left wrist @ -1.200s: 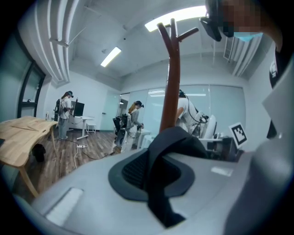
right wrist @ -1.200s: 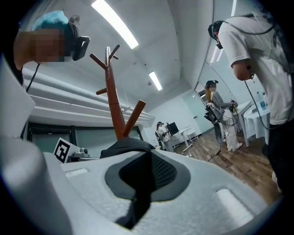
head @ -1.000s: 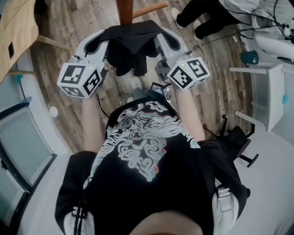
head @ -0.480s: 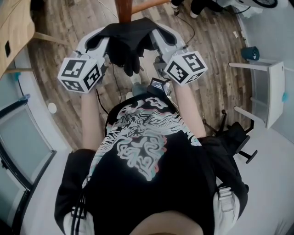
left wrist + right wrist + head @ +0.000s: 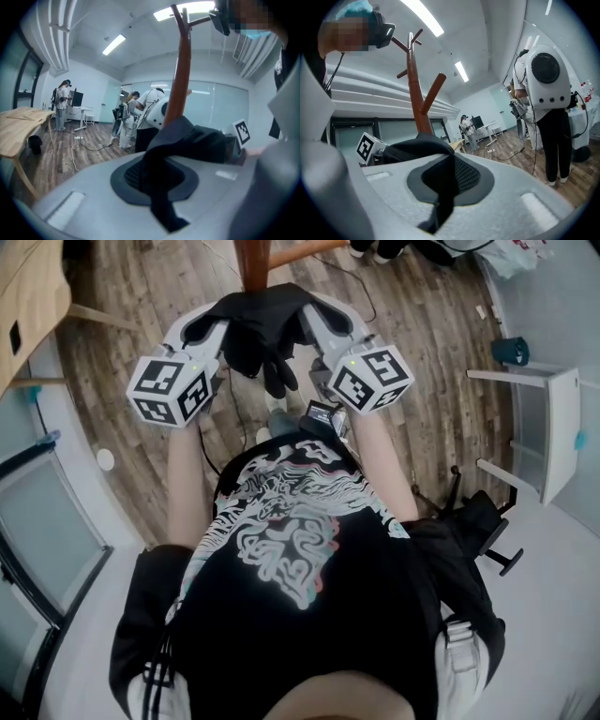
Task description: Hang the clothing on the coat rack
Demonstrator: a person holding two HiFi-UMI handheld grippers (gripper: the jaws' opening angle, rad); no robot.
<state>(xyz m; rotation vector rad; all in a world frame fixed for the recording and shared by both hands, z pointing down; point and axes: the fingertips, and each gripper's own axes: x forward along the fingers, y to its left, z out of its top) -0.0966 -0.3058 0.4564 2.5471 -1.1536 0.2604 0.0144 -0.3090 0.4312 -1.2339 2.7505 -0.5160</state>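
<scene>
1. Your left tool (image 5: 208, 322) is clenched on the black clothing (image 5: 258, 329) — a fold of cloth runs across its dark pad and out between the jaws.
2. Your right tool (image 5: 317, 317) grasps the same clothing at the opposite edge, with the cloth pinched over its pad.
3. The clothing is stretched between the two tools, just in front of the coat rack (image 5: 251, 261). A loose part hangs down from the middle.
4. The coat rack's brown pole rises directly behind the clothing — the cloth sits below the angled pegs.
5. Your tools flank the coat rack's pole, one on each side, above the wooden floor (image 5: 422, 362).
</scene>
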